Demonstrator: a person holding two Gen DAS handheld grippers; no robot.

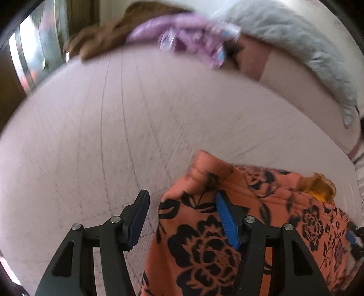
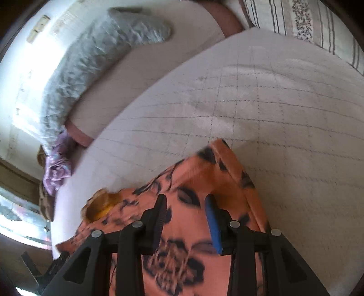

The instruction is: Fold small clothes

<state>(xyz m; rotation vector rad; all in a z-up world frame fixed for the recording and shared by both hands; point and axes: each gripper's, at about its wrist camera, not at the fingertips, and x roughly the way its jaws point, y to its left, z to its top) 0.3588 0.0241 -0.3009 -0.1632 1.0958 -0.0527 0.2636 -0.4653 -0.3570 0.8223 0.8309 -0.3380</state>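
Right gripper (image 2: 185, 206), jaws apart, over orange floral garment (image 2: 182, 227) on bed (image 2: 284, 113).

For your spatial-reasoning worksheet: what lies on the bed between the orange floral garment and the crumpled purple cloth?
Only bare pale gridded bedcover. The left wrist view shows it between the orange floral garment and the purple cloth; the right wrist view agrees.

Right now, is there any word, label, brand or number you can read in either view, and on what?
None. The orange flowered garment shows only its print, with no tag in view. The purple clothes and striped pillow carry patterns, too blurred to show lettering.
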